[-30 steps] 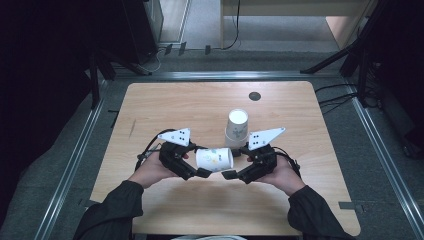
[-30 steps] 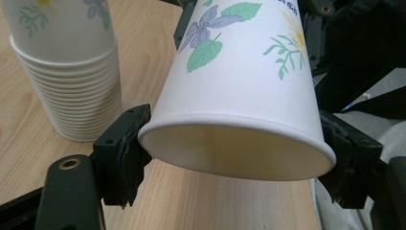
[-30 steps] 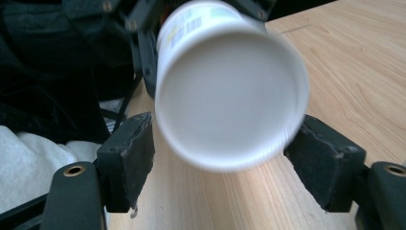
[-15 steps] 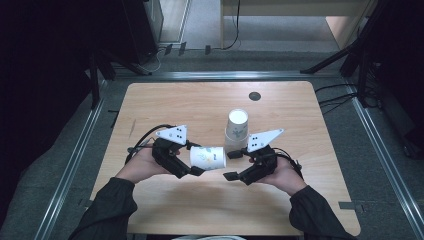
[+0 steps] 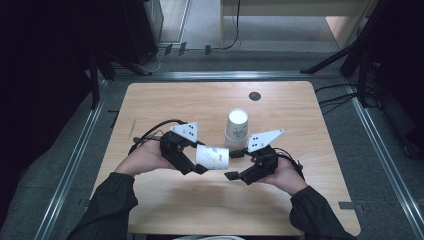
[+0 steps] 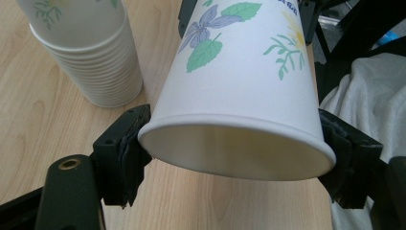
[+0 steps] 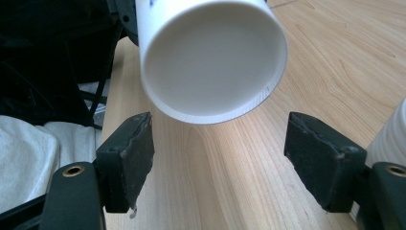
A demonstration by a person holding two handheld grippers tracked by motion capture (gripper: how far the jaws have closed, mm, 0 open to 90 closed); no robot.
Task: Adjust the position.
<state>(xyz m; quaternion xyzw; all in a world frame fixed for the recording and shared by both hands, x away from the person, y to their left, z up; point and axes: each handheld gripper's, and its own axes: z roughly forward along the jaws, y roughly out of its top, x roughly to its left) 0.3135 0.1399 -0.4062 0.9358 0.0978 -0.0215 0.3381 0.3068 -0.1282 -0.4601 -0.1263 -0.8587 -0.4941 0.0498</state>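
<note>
My left gripper [image 5: 197,162] is clamped on a paper cup [image 5: 212,156], its two pads pressing the cup's rim from either side so that the mouth is squeezed into an oval (the left gripper view shows this plainly). The cup lies on its side in the air above the wooden table [image 5: 165,100], near the middle of the front half, with its base pointing toward 3 o'clock in the high view. It is printed with green leaves and a purple flower [image 6: 206,26].

My right gripper [image 5: 234,165] sits just beside the cup's base, at 3 o'clock of it, and its jaws stand apart with nothing between them; they have just been opening a little further. In the right gripper view the white bottom of the cup [image 7: 210,57] hangs above and between the two black pads without touching either.

A stack of nested cups [image 5: 236,129] stands upright on the table at about 1 o'clock from the held cup, close by it. A small dark round mark [image 5: 255,96] lies farther back, toward 12 o'clock.
</note>
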